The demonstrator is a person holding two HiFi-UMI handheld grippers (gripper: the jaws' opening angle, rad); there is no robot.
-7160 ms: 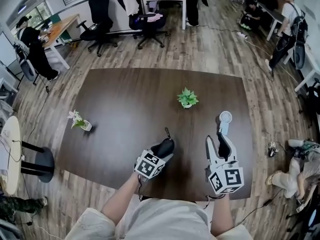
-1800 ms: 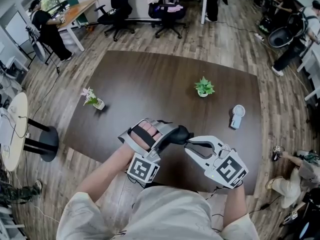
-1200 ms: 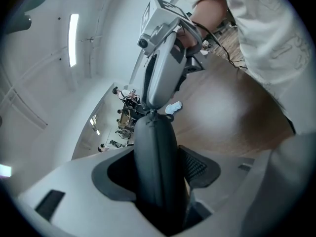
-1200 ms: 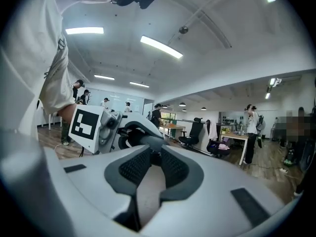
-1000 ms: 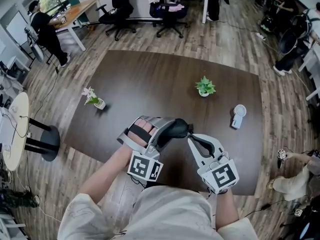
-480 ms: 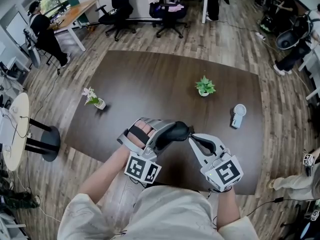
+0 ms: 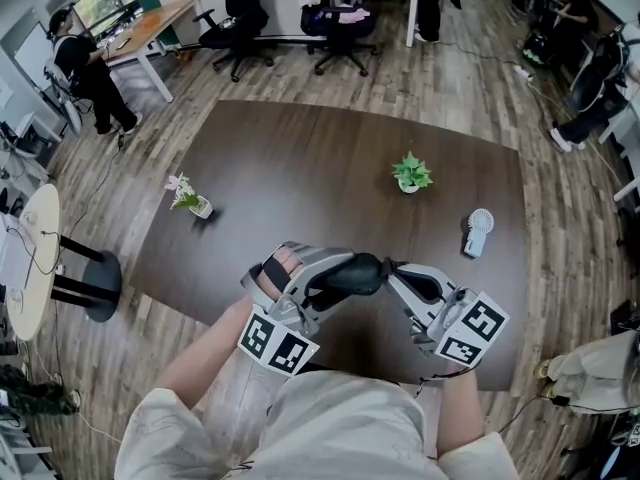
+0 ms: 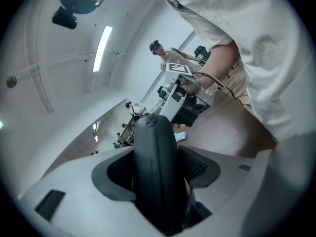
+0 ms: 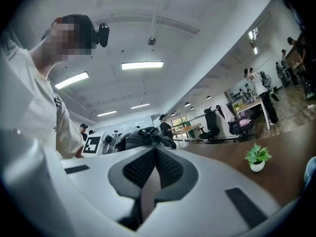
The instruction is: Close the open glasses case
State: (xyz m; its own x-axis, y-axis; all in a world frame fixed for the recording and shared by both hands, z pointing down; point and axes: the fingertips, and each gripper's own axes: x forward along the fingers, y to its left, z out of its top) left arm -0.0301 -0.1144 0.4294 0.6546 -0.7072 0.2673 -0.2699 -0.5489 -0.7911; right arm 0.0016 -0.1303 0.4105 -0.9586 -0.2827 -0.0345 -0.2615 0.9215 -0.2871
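Head view, left gripper (image 7: 322,280) clamped on black glasses case (image 7: 358,269) over near table (image 7: 300,148) edge, right gripper (image 7: 396,268) jaws pressed together at case's 3 o'clock end, potted plant (image 7: 411,173) at 1 o'clock, fan (image 7: 477,231) at 2, flower vase (image 7: 186,196) at 10.

Much of the black glasses case (image 7: 362,268) is covered in the head view by the left gripper (image 7: 335,273) clamped round it (only the right end shows), and its seam cannot be made out. In the left gripper view its lower end is cut off by the bottom edge. Whether anything thin is pinched in the closed right gripper (image 7: 394,268) cannot be told. The near edge of the table (image 7: 300,158) is hidden by the person (image 7: 330,428). A pale blue thing (image 9: 311,171) is cut off at the right edge.
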